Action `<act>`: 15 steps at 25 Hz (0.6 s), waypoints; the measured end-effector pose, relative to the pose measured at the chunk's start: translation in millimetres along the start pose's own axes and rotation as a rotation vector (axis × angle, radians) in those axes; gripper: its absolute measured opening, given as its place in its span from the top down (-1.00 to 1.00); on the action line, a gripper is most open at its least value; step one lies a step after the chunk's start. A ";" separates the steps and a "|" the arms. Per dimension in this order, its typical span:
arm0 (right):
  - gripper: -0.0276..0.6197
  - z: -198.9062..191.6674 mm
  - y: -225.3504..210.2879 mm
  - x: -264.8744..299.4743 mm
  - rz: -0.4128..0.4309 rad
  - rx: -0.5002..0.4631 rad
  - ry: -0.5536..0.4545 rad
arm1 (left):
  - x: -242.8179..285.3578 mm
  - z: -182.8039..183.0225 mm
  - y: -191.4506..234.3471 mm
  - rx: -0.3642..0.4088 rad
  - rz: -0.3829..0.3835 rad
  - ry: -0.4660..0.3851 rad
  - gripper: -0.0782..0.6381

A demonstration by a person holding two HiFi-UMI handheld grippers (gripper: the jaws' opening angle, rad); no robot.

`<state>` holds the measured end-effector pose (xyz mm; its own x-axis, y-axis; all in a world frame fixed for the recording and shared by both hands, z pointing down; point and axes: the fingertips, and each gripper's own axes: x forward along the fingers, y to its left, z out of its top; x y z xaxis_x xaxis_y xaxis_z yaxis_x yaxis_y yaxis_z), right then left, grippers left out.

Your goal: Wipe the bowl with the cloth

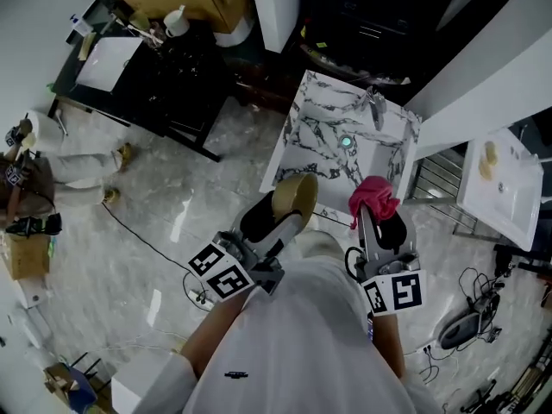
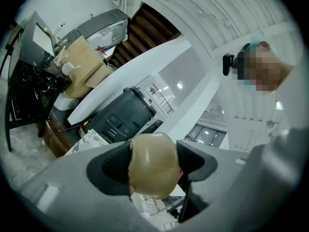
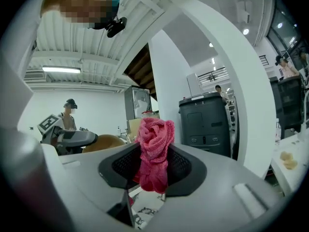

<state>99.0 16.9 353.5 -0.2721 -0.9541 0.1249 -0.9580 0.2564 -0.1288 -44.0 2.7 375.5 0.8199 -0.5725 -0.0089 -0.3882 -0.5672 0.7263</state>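
1. Pale marble-patterned floor [image 1: 172, 205] fills most of the head view. Ahead of the person stands a white, grey-veined surface [image 1: 315, 136]. A tap [image 1: 376, 106] and a drain [image 1: 346, 142] sit in it, so it is probably a sink top, though the view is too small to be sure.
2. The left gripper [image 1: 280, 210] is closed on a tan bowl [image 1: 293, 198]. In the left gripper view the bowl [image 2: 152, 170] is clamped between the jaws of that gripper [image 2: 153, 166], with its rounded outside towards the camera.
3. The right gripper [image 1: 379, 222] is closed on a pink cloth [image 1: 373, 198]. In the right gripper view the cloth [image 3: 154, 151] is bunched between the jaws of that gripper [image 3: 153, 166], rising above them and hanging a little below.
4. Both grippers are held up in the air in front of the person's chest, over the near edge of the surface. The bowl and the cloth are side by side and apart, the bowl to the left.
5. A dark bin [image 3: 205, 124] stands beyond the cloth in the right gripper view.
6. A black table [image 1: 164, 76] stands at the upper left of the head view.
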 end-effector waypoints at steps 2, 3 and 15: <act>0.46 4.3 -16.8 11.8 0.036 -0.008 -0.007 | 22.7 1.6 2.9 -0.001 0.009 -0.012 -0.08; 0.46 6.5 -23.4 17.5 0.056 -0.013 -0.010 | 32.2 2.5 3.9 -0.004 0.012 -0.020 -0.08; 0.46 6.3 1.2 58.2 0.442 -0.123 0.017 | 76.7 6.3 7.3 -0.040 0.011 -0.011 -0.07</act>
<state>82.6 -39.3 354.4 -0.6574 -0.7467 0.1008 -0.7531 0.6556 -0.0555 13.4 -49.0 375.8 0.8108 -0.5852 -0.0083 -0.3798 -0.5368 0.7534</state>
